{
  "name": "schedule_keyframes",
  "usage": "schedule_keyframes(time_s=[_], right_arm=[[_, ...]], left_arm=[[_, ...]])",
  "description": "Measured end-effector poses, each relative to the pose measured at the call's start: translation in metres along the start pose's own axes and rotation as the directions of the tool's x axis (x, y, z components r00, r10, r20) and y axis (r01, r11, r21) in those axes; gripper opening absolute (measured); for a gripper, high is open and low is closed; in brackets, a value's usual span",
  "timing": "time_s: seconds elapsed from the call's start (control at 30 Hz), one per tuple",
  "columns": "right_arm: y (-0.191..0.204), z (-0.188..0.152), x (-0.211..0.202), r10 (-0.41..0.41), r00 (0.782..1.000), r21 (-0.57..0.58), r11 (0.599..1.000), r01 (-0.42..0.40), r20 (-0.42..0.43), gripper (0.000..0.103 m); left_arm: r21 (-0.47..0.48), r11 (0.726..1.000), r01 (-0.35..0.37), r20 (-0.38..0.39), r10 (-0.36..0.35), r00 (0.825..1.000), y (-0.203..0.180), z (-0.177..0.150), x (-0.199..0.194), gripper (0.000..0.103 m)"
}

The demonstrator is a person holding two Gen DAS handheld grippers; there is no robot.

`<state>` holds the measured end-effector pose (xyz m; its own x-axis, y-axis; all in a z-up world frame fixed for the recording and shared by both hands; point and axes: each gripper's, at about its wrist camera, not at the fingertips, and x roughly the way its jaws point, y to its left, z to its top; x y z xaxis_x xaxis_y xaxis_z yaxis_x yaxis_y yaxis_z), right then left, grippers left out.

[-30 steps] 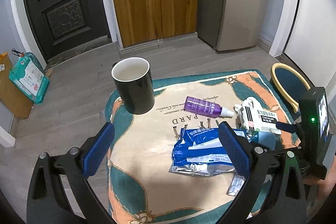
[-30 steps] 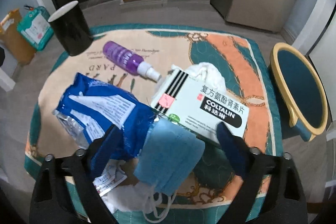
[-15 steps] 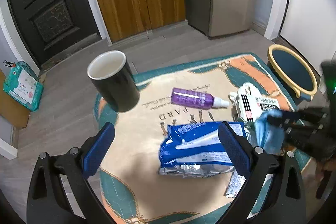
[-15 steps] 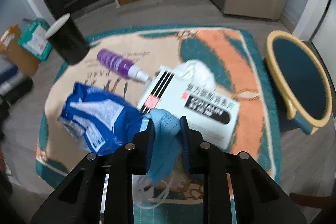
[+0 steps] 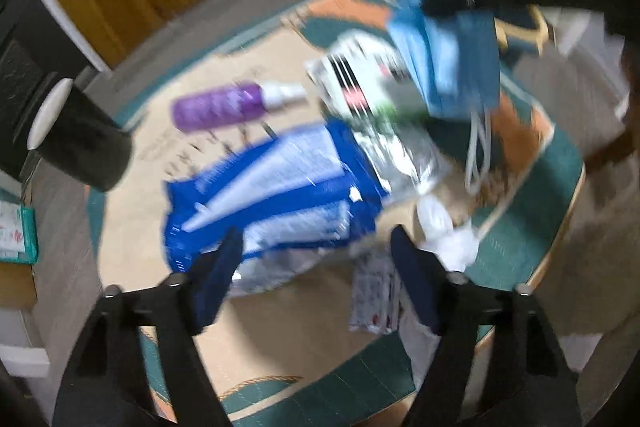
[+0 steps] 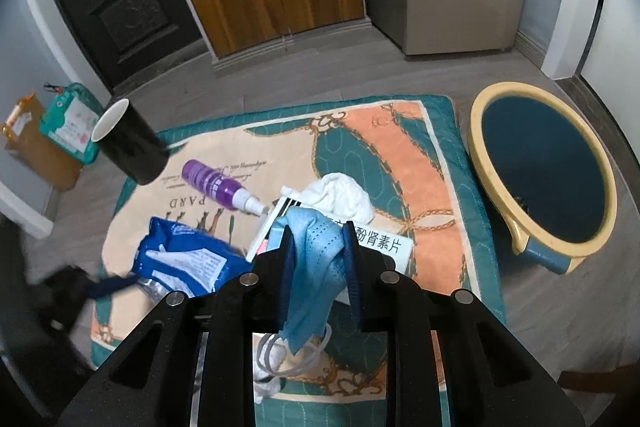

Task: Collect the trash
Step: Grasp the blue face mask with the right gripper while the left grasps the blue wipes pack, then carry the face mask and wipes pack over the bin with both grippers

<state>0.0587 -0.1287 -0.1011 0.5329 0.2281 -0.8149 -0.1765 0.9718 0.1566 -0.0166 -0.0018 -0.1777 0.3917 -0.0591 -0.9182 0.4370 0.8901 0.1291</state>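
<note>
My right gripper point(image 6: 316, 231) is shut on a blue face mask point(image 6: 314, 267) and holds it above the table; its white ear loops hang down. The mask also shows in the blurred left wrist view point(image 5: 452, 67). My left gripper point(image 5: 316, 247) is open, low over the blue wipes packet point(image 5: 272, 195), also in the right wrist view point(image 6: 180, 263). A white medicine box point(image 6: 380, 247) and crumpled white tissue point(image 6: 340, 195) lie under the mask. A blue bin with a yellow rim point(image 6: 544, 171) stands on the floor right of the table.
A black mug point(image 6: 128, 147) and a purple spray bottle point(image 6: 216, 183) sit at the table's far left. Small sachets point(image 5: 372, 299) and a white tissue point(image 5: 448, 235) lie near the front edge. A patterned cloth point(image 6: 400, 147) covers the table. Boxes point(image 6: 60, 127) stand on the floor.
My right gripper has closed on the blue mask and lifted it off the table. My left gripper has swung down and right toward the blue packet and narrowed somewhat.
</note>
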Motion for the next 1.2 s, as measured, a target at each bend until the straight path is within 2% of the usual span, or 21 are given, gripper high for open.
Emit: schedule_keyframes(time_s=[0.07, 0.13, 0.2, 0.27, 0.47, 0.6, 0.8, 1.0, 1.2], right_arm=[[-0.001, 0.001, -0.001, 0.002, 1.000, -0.001, 1.000, -0.002, 0.003, 0.025], [-0.002, 0.001, -0.002, 0.003, 1.000, 0.002, 1.000, -0.003, 0.007, 0.025], [-0.005, 0.002, -0.003, 0.006, 1.000, 0.008, 1.000, -0.006, 0.010, 0.025], [-0.005, 0.003, -0.003, 0.005, 1.000, 0.010, 1.000, -0.005, 0.013, 0.025], [-0.004, 0.004, -0.006, 0.008, 1.000, 0.005, 1.000, -0.008, 0.022, 0.025], [-0.006, 0.005, -0.010, 0.020, 0.999, 0.014, 1.000, -0.020, 0.032, 0.025], [-0.014, 0.017, -0.025, 0.034, 0.997, 0.048, 0.998, -0.038, 0.075, 0.025], [-0.028, 0.028, -0.042, 0.032, 0.993, 0.092, 0.995, -0.042, 0.113, 0.025], [-0.045, 0.044, -0.064, 0.033, 0.989, 0.118, 0.992, -0.051, 0.144, 0.025]], left_arm=[[0.026, 1.000, -0.010, -0.028, 0.011, 1.000, -0.005, -0.002, 0.007, 0.052], [0.043, 0.999, -0.027, -0.047, 0.029, 0.998, -0.008, -0.002, 0.012, 0.044], [0.055, 0.998, -0.032, -0.043, 0.034, 0.998, -0.010, 0.000, 0.012, 0.041], [0.059, 0.998, -0.028, -0.035, 0.030, 0.999, -0.010, 0.001, 0.011, 0.026], [0.081, 0.996, -0.029, -0.006, 0.029, 1.000, -0.014, 0.004, 0.001, 0.010], [0.045, 0.999, -0.026, 0.027, 0.025, 0.999, -0.007, 0.006, -0.010, 0.008], [-0.045, 0.999, -0.013, 0.136, 0.019, 0.990, 0.012, 0.016, -0.044, 0.007], [-0.110, 0.994, 0.012, 0.239, 0.015, 0.971, 0.024, 0.026, -0.076, 0.005], [-0.134, 0.990, 0.036, 0.315, 0.008, 0.949, 0.029, 0.037, -0.098, 0.005]])
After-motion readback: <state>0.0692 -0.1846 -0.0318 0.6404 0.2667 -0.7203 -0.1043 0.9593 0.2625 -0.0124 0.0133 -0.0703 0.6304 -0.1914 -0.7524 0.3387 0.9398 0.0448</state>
